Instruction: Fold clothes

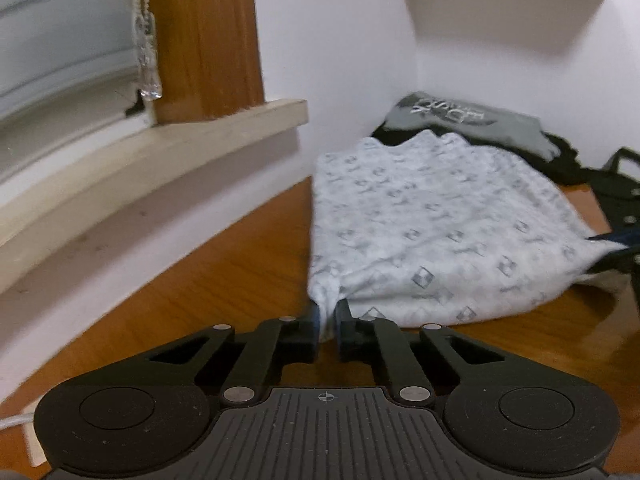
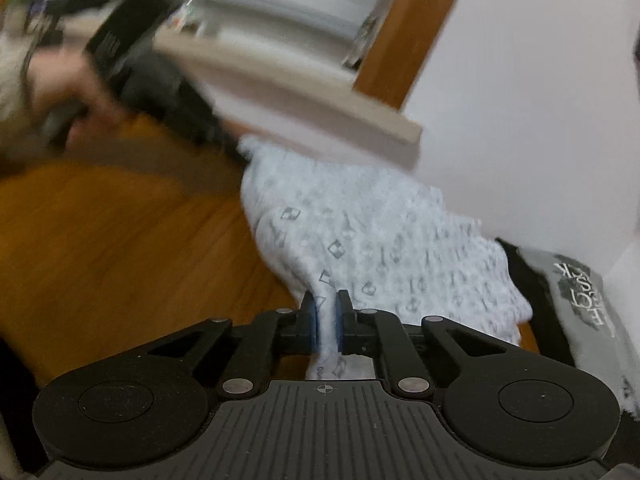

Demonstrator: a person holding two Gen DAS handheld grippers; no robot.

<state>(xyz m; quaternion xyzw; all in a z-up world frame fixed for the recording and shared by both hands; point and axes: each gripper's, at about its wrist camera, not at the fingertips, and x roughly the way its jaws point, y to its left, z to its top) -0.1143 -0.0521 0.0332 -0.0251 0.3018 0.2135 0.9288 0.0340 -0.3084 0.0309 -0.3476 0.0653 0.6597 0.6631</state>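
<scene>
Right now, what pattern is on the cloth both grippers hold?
White cloth with small grey printed motifs; left wrist view.

Only one thing bears lettering — the grey garment (image 1: 472,120) lying at the far right by the wall, also seen in the right wrist view (image 2: 580,292). It carries a pale scrawled print, too blurred and slanted to read. The white patterned cloth (image 1: 432,224) shows small grey diamond and letter-like marks — none legible.

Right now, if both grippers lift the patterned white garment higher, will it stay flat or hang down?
The patterned white garment will probably sag: it bunches where the left gripper pinches it. It seems light, draping softly from the right gripper. It may drag across the wooden table.
</scene>
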